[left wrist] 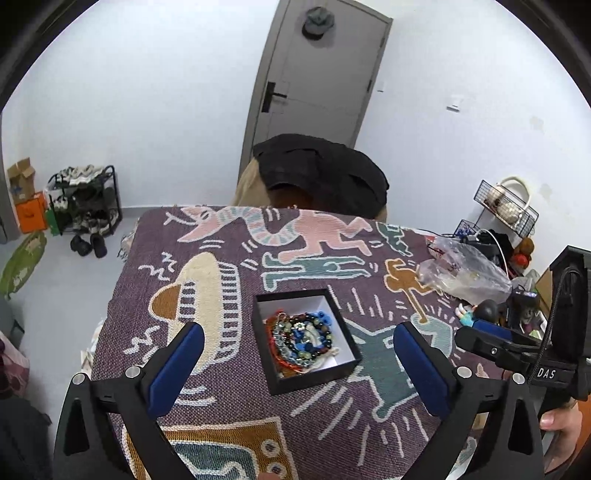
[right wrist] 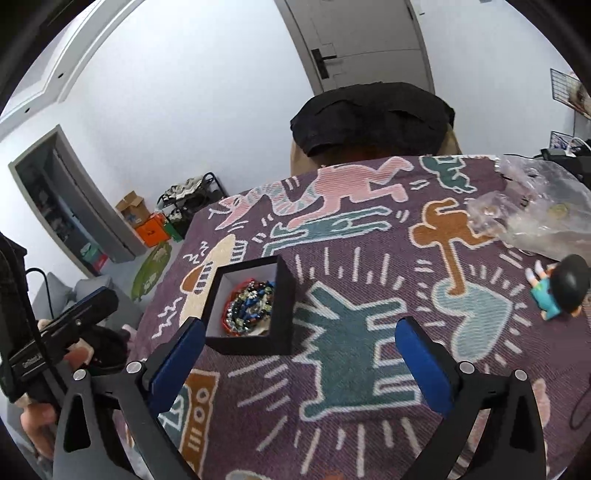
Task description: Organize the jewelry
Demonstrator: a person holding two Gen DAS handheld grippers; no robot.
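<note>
Both grippers, left gripper and right gripper, gaped empty above the stiff, light box; its beaded bracelets looked slippery, best pinched by one strand.

Beyond the hand-held gripper, white walls frame a grey door with a hat hung on it; a black shoe rack stands far left on pale floor.

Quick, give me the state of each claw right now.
Left claw: open, holding nothing, above the black box of beaded bracelets.
Right claw: open, holding nothing.
</note>
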